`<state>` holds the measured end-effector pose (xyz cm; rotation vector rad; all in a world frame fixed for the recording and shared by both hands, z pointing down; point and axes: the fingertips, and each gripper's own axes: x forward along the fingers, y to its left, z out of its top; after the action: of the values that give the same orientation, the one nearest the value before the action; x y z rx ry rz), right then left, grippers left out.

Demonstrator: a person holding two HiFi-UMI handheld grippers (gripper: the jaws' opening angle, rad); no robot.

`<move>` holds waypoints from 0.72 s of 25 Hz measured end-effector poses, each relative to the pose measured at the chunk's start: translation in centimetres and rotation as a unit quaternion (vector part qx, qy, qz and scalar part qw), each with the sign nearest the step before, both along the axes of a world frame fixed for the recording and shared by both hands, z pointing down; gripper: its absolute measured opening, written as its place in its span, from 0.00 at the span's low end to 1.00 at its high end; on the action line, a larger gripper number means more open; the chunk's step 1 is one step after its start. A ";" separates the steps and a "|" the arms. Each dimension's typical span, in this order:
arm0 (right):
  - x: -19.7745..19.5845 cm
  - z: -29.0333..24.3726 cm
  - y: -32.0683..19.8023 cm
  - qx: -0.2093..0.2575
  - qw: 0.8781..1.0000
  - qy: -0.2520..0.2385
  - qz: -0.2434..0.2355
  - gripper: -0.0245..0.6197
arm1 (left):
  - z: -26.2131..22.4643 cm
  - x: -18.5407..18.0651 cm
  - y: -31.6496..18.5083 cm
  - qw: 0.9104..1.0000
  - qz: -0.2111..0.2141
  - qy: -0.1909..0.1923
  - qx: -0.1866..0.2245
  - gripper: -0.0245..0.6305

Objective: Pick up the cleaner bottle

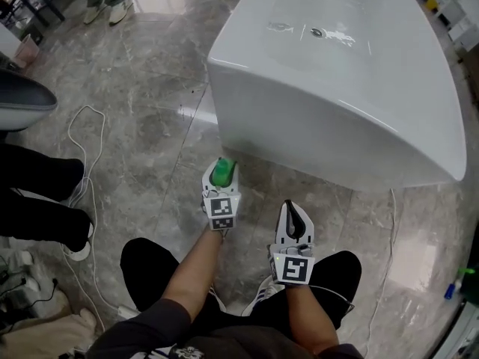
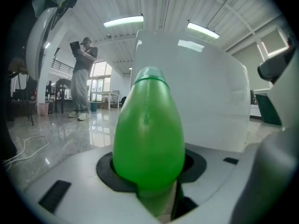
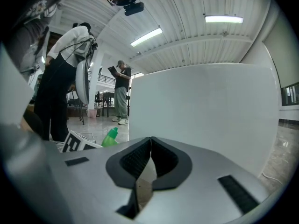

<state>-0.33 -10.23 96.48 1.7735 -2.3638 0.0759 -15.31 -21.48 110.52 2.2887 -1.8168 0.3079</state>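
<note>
A green cleaner bottle (image 1: pixel 222 173) stands upright between the jaws of my left gripper (image 1: pixel 221 184), which is shut on it, off the floor in front of the white bathtub. In the left gripper view the green bottle (image 2: pixel 148 129) fills the centre, pinched by the dark pads (image 2: pixel 105 169). My right gripper (image 1: pixel 294 221) is held to the right of it, shut with nothing between its pads (image 3: pixel 135 160). From the right gripper view the bottle (image 3: pixel 110 137) shows at the left beside the left gripper's marker cube (image 3: pixel 74 143).
A large white bathtub (image 1: pixel 337 66) stands just ahead on the grey marble floor. A white cable (image 1: pixel 86 170) loops on the floor at the left, near a person's dark legs (image 1: pixel 41 200). Another person (image 2: pixel 81 78) stands far off.
</note>
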 end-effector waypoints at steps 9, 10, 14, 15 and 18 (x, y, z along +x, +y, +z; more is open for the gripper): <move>0.0 -18.4 -3.3 0.022 1.000 -0.007 -0.003 0.06 | -23.2 0.2 1.7 0.999 0.007 0.019 0.039 0.32; 0.0 -21.0 -3.3 0.021 1.000 -0.011 -0.005 0.06 | -26.4 0.5 2.1 0.999 0.005 0.023 0.042 0.32; -0.7 -32.4 -2.4 0.017 0.999 -0.028 -0.014 0.06 | -39.1 1.0 3.6 0.998 0.001 0.027 0.049 0.32; -0.9 -35.2 -2.1 0.017 0.999 -0.032 -0.017 0.06 | -42.1 1.0 3.9 0.999 0.000 0.025 0.047 0.32; 0.3 -43.2 -1.2 0.020 0.999 -0.040 -0.019 0.06 | -51.6 1.2 4.5 0.998 0.003 0.030 0.052 0.32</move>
<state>-0.06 -11.41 53.32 1.7744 -2.4704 0.0984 -14.11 -16.96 58.90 2.3452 -1.8381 0.1451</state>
